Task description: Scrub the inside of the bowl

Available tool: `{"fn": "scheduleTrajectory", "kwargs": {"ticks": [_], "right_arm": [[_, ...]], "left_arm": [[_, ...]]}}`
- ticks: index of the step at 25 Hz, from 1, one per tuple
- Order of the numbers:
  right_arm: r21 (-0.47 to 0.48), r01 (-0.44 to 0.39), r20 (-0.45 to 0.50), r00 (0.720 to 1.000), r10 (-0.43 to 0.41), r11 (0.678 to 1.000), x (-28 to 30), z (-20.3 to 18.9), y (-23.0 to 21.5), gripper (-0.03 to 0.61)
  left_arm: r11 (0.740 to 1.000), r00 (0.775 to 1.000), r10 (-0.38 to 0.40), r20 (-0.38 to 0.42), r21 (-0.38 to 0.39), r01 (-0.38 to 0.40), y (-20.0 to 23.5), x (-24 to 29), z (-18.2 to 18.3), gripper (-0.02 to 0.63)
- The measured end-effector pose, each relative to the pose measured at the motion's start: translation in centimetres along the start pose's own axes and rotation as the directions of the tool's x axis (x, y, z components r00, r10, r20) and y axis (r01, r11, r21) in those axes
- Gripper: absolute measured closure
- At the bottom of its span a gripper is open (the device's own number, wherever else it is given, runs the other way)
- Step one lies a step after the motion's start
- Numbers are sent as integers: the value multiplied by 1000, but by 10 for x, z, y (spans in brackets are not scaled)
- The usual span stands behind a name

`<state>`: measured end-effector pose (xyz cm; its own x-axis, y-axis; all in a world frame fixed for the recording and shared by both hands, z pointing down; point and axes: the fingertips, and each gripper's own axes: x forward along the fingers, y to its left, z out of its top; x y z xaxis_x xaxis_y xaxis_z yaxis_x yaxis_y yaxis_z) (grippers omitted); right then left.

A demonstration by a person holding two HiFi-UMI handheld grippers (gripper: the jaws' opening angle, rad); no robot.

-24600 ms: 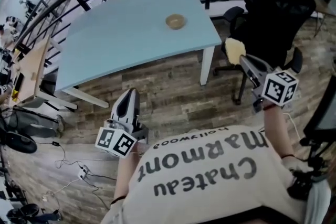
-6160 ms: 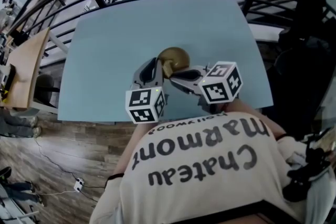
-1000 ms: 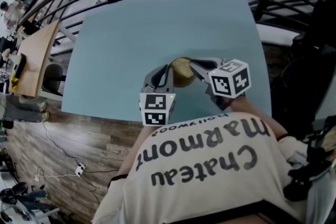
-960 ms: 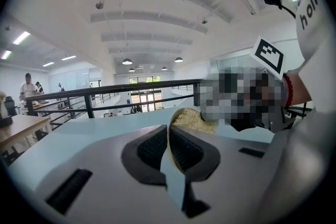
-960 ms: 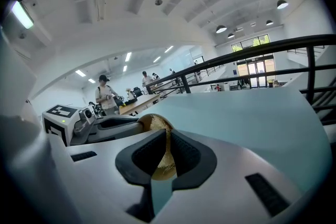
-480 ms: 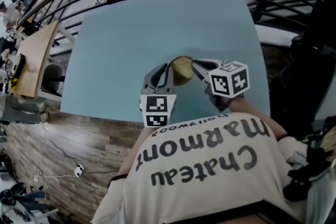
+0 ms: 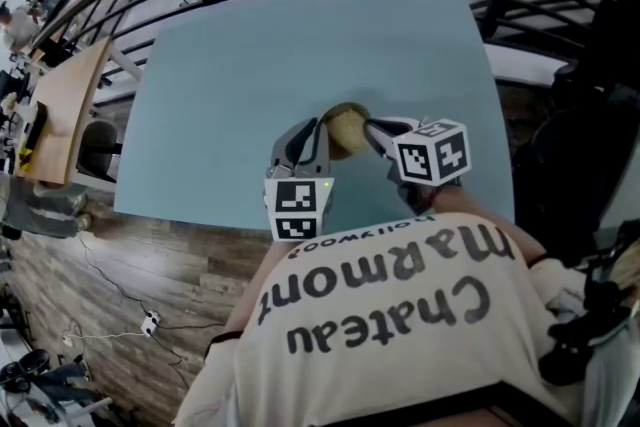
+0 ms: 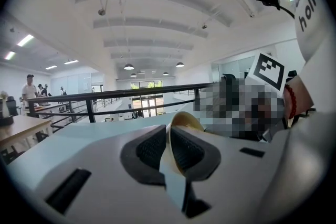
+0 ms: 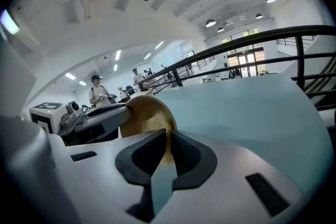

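Now the left gripper [image 8: 169, 136] clamps the rim of the bowl [image 8: 185, 118] — tilted over the table [image 7: 250, 45]. Right gripper [image 9: 167, 137] squeezes the sponge [image 9: 167, 151] inside it — mostly hidden between its 2 pads, edges unclear.

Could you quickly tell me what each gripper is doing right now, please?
Left gripper: closed on the rim of the bowl.
Right gripper: closed on the yellow sponge, pressed against the bowl.
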<state>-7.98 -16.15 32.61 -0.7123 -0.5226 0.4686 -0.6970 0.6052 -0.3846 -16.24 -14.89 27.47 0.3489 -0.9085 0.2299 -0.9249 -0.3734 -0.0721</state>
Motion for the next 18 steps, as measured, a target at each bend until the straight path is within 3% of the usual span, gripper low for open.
{"fn": "scheduleTrajectory", "kwargs": {"ticks": [10, 18], "right_arm": [[18, -8, -30, 1000, 8, 1000, 2, -11, 5, 526], [45, -37, -53, 998, 40, 998, 3, -27, 7, 526]], "left_arm": [[991, 998, -49, 33, -119, 53, -3, -2, 4, 580], [986, 997, -60, 51, -150, 67, -10, -1, -3, 580]]}}
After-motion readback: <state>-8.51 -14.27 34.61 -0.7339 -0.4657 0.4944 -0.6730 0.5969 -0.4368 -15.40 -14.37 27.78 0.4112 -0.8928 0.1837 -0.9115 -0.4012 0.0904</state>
